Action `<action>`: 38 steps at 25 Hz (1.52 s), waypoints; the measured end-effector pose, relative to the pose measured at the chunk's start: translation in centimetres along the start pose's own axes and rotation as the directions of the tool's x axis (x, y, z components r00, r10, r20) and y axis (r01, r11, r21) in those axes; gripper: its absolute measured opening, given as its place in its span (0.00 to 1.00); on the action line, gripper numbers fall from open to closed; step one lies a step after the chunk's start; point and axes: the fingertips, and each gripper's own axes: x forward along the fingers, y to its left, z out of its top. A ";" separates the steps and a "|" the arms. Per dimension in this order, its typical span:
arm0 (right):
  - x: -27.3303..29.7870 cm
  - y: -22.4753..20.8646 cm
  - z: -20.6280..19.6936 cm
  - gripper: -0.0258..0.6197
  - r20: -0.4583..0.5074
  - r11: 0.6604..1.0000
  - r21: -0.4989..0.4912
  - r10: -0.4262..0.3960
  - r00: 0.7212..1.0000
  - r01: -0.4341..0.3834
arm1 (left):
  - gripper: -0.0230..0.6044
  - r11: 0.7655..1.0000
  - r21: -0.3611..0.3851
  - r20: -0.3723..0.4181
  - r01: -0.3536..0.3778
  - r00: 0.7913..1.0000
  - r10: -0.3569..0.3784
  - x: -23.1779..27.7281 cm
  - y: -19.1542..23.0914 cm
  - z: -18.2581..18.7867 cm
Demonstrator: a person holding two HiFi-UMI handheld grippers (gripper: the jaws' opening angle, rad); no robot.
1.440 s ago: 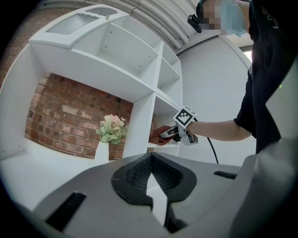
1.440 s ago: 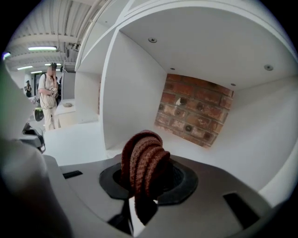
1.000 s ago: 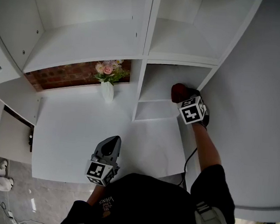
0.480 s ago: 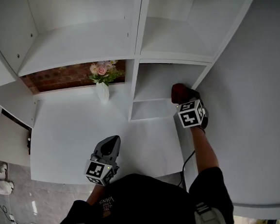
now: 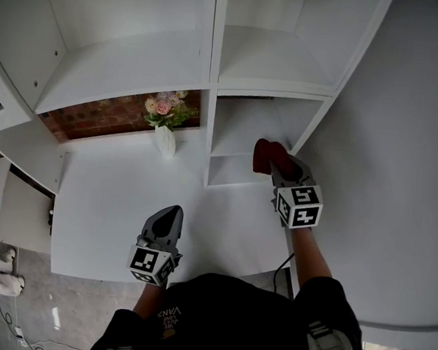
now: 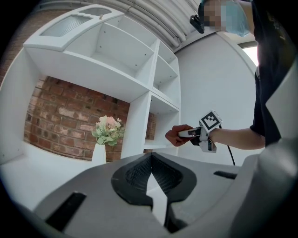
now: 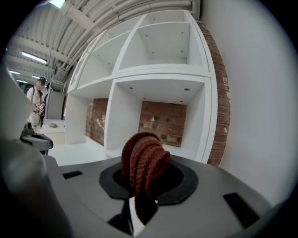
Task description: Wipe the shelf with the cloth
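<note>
A red-brown knitted cloth (image 5: 266, 155) is bunched up between the jaws of my right gripper (image 5: 277, 165), which is shut on it. The gripper holds it at the front opening of the low white shelf compartment (image 5: 234, 170), just above the compartment's floor. In the right gripper view the cloth (image 7: 143, 160) hangs folded over the jaws, with the compartment (image 7: 186, 151) and its brick back straight ahead. My left gripper (image 5: 167, 218) hovers over the white counter (image 5: 103, 198), shut and holding nothing. In the left gripper view the cloth (image 6: 174, 136) shows in front of the shelf (image 6: 156, 145).
A white vase of pink flowers (image 5: 166, 137) stands on the counter left of the shelf divider (image 5: 206, 143). A large white wall panel (image 5: 401, 186) closes the right side. Upper shelves (image 5: 137, 64) overhang the counter. A person (image 7: 36, 104) stands far off at the left.
My right gripper has drawn the cloth back from the compartment's right rear corner toward its front and a little left. The left gripper has barely shifted.
</note>
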 end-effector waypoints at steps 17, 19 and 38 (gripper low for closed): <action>-6.1 8.7 -7.1 0.19 0.006 0.963 0.155 0.223 0.975 -0.221 | 0.05 0.990 0.009 -0.020 -0.139 0.990 0.140 -3.1 -2.5 -1.1; -6.6 9.1 -7.9 0.19 0.000 0.957 0.173 0.238 0.971 -0.235 | 0.05 0.988 0.004 -0.024 -0.151 0.988 0.152 -3.4 -2.8 -1.5; -10.4 9.9 -11.8 0.19 -0.024 0.938 0.248 0.255 0.967 -0.241 | 0.05 0.979 -0.008 -0.063 -0.205 0.977 0.204 -5.5 -5.1 -3.9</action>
